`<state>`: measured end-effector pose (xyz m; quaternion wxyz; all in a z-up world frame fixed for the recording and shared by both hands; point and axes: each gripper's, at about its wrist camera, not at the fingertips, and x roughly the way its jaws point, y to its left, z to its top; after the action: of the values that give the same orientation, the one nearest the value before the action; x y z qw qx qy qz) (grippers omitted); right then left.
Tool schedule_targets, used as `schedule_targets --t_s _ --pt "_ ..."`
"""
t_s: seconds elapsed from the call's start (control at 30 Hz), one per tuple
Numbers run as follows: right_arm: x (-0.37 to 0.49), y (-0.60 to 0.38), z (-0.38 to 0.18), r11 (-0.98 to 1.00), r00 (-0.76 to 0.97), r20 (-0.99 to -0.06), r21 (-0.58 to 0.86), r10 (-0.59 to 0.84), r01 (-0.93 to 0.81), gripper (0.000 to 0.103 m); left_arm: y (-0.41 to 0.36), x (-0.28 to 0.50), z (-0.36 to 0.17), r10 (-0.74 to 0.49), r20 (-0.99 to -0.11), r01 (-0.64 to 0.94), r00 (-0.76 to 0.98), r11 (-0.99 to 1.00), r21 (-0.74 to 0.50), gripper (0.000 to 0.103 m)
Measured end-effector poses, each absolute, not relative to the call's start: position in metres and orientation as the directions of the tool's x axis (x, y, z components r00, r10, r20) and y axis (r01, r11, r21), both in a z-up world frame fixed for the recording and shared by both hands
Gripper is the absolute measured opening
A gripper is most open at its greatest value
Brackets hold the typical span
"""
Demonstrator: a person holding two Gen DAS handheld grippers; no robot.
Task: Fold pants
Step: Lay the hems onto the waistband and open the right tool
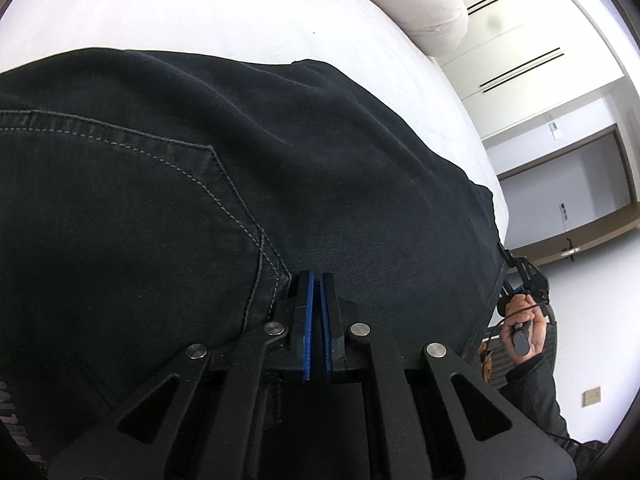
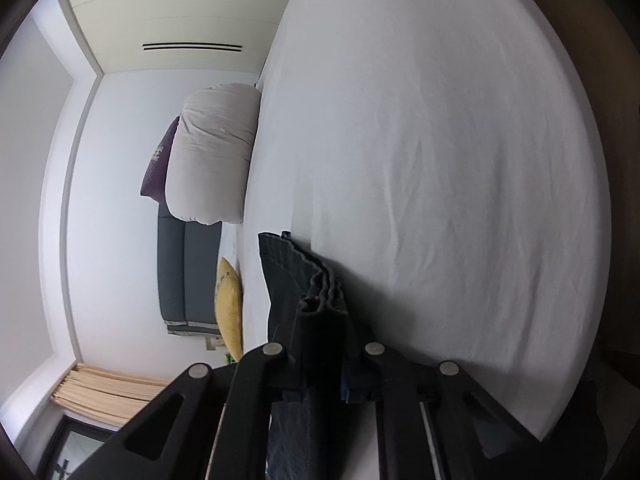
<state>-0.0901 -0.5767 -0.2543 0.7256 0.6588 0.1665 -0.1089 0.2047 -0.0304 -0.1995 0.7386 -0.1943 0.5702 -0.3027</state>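
Closest to my left lens are my own black linkage arms and the left gripper [image 1: 317, 280], its two blue-lined fingers [image 1: 308, 320] drawn almost together with only a thin slit between them; I cannot see any cloth caught in that slit, though the tips sit right down on the dark denim pants [image 1: 200, 184]. The pants fill the lower and middle part of that view, spread on the white bed sheet [image 1: 160, 12], with a stitched back pocket running off toward nine o'clock. Toward one o'clock lies a pale grey rolled duvet [image 1: 416, 4], and at about four o'clock a hand [image 1: 524, 324] in a dark sleeve grips the handle of the other tool. In the right wrist view my right gripper [image 2: 322, 320] is clamped on a bunched edge of the same dark denim, which stands up in folds between the fingers toward twelve o'clock. The sheet spreads away toward one and two o'clock; a yellow cushion [image 2: 230, 312] sits near nine o'clock.
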Motion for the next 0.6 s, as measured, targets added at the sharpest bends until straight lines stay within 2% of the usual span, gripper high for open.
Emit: schedule_targets --t_s 0.17,0.23,0.3,0.37,0.43,0.53,0.6 --pt "-0.077 -0.565 -0.220 0.257 0.884 -0.466 0.858 0.025 0.445 0.011 -0.026 0.207 -0.205 -0.679 -0.716 0.215 0.166 0.733 -0.645 0.004" --pt "-0.063 -0.549 -0.194 0.392 0.865 -0.501 0.802 0.029 0.451 0.011 -0.024 0.207 -0.206 -0.681 -0.713 0.212 0.167 0.731 -0.649 0.004" --pt "-0.042 -0.509 -0.160 0.599 0.830 -0.556 0.679 0.043 0.424 0.011 -0.023 0.208 -0.206 -0.684 -0.710 0.208 0.168 0.729 -0.652 0.004" --pt "-0.020 -0.452 -0.135 0.803 0.778 -0.627 0.481 0.034 0.353 0.011 -0.022 0.208 -0.207 -0.686 -0.708 0.203 0.169 0.727 -0.656 0.004" --pt "-0.006 -0.393 -0.130 0.925 0.723 -0.691 0.276 0.002 0.261 0.011 -0.022 0.208 -0.206 -0.687 -0.707 0.202 0.170 0.726 -0.657 0.004" --pt "0.008 -0.316 -0.153 0.995 0.641 -0.765 0.003 -0.065 0.104 0.011 -0.024 0.207 -0.204 -0.682 -0.711 0.199 0.171 0.730 -0.653 0.004" --pt "0.015 -0.280 -0.184 0.978 0.584 -0.790 -0.207 -0.185 0.029 0.011 -0.025 0.207 -0.201 -0.676 -0.716 0.194 0.172 0.736 -0.648 0.004"
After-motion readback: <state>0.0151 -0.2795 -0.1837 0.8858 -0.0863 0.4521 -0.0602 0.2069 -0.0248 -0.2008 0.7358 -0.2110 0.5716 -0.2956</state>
